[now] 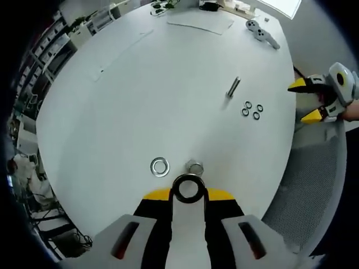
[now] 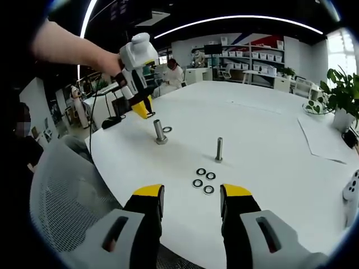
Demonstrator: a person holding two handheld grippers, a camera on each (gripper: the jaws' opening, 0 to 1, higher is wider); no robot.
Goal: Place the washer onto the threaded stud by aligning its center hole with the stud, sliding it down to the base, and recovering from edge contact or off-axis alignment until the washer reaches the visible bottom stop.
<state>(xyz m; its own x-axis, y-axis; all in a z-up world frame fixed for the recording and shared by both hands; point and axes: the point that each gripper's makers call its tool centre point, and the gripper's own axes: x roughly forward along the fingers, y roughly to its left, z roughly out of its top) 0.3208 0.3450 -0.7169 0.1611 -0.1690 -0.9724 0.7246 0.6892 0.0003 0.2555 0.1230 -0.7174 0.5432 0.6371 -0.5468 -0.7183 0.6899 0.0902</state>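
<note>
Our left gripper (image 1: 188, 190) pinches a washer (image 1: 188, 188) just above the stud (image 1: 194, 166); right gripper (image 2: 190, 202) idles wide open. Off-axis descent risks the rim catching the stud top.

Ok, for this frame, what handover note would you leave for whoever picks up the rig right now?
Left gripper: shut on a washer, held just short of the near stud; not on it yet.
Right gripper: open, empty, at the table edge.
A loose washer lies beside that stud; four small washers lie by a second stud.
Left to do: centre the hole over the stud and slide the washer down to the base.
</note>
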